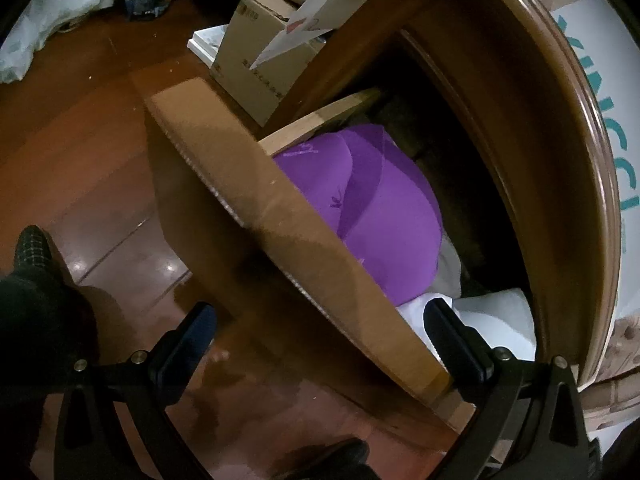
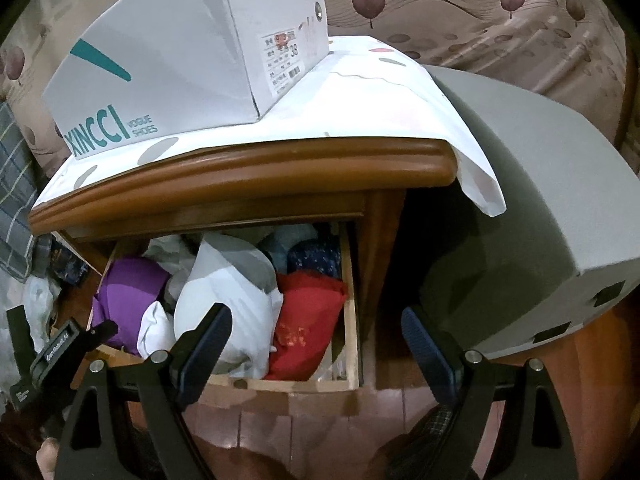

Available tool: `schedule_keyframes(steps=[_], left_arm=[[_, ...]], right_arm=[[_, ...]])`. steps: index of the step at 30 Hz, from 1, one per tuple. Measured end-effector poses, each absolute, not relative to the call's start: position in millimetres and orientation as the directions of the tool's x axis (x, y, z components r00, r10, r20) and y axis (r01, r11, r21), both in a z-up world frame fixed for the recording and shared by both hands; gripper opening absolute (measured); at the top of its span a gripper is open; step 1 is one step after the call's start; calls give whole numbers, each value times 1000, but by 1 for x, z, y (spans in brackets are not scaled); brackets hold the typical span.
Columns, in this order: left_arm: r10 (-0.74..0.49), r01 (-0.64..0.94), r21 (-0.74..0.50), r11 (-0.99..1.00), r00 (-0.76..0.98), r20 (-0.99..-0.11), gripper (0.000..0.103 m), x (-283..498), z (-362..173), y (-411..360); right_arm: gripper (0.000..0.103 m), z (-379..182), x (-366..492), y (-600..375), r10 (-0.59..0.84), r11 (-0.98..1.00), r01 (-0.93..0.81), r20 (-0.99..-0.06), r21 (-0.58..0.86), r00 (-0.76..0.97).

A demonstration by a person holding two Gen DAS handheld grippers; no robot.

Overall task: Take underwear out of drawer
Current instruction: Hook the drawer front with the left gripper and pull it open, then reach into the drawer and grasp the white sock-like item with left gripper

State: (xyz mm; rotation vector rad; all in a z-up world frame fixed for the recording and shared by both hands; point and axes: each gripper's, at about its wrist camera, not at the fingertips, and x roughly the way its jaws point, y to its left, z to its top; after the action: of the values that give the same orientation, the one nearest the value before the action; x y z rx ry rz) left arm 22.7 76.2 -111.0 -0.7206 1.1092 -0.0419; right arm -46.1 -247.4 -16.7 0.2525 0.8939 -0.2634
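The wooden drawer [image 2: 352,300] of a brown nightstand [image 2: 248,176] is pulled out and stuffed with folded clothes. Purple underwear [image 2: 128,288] lies at its left end, beside a white and grey garment [image 2: 228,288], a red one [image 2: 308,320] and a dark blue patterned one [image 2: 316,256]. In the left wrist view the purple underwear [image 1: 380,208] sits just behind the drawer front [image 1: 280,208]. My left gripper [image 1: 320,328] is open and straddles that front, with its right finger over a white cloth [image 1: 496,320]. My right gripper [image 2: 316,340] hangs open in front of the drawer, holding nothing.
A white XINCCI shoe box [image 2: 180,60] stands on a white spotted sheet [image 2: 360,100] over the nightstand top. A large grey object [image 2: 540,220] crowds the right side. A cardboard box [image 1: 256,64] and a plastic bag [image 1: 60,12] sit on the glossy wooden floor [image 1: 80,160].
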Motion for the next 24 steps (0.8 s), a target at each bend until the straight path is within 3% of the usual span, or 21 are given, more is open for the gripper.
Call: schedule_keyframes(steps=[19,24], left_arm=[[-331,-279,-469,838,422,-844,103,-8,-96,81],[-275,-236,-399,886,426,-862,103,-17,-88,80]], right_arm=[[89,-12,-41,-253,-102,937,325,-791,128,603],[89,-8,-41,-256,-102,933,334,-786,138,610]])
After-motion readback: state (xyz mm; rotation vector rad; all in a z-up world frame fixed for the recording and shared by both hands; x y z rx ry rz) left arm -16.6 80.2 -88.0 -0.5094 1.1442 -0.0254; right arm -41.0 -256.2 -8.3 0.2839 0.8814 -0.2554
